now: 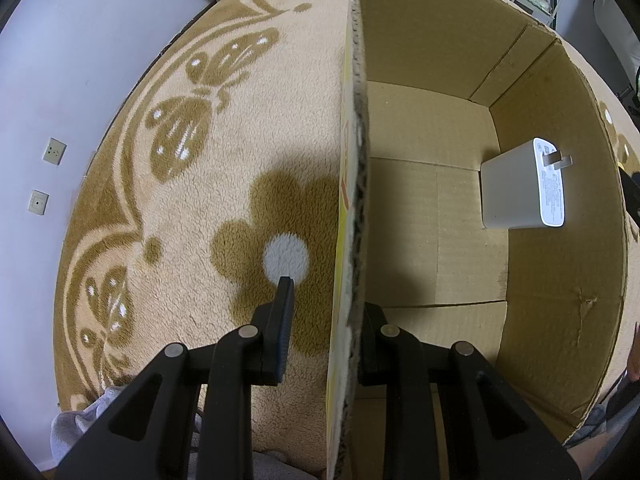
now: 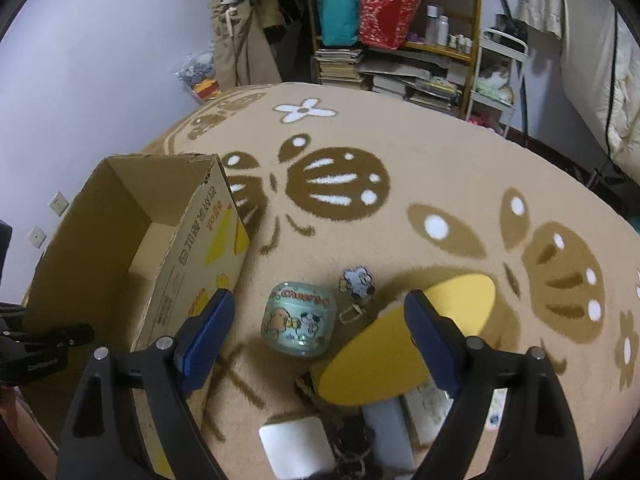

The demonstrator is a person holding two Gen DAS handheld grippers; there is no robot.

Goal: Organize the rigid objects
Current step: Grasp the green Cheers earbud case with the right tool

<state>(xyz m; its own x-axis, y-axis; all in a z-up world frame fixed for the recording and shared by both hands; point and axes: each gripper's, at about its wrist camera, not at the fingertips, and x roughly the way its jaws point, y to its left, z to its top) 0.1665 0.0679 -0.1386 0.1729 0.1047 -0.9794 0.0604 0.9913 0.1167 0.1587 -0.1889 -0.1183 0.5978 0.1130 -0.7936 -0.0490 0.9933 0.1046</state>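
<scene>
Left hand-held gripper (image 1: 320, 320) straddles brown cardboard box (image 2: 120, 240) wall, clamp unclear; right hand-held gripper (image 2: 318, 320) wide open, empty, over round teal cartoon-print glass jar (image 2: 297, 322): rigid, slick, probably fragile, grip across its sides.

A patterned blanket (image 2: 420, 152) carries cardboard box (image 2: 192, 240), jar (image 2: 298, 320), keychain (image 2: 358, 282).

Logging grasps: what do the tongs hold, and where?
Left tongs straddle the cardboard box's side wall at its top edge; right tongs hold nothing.
</scene>
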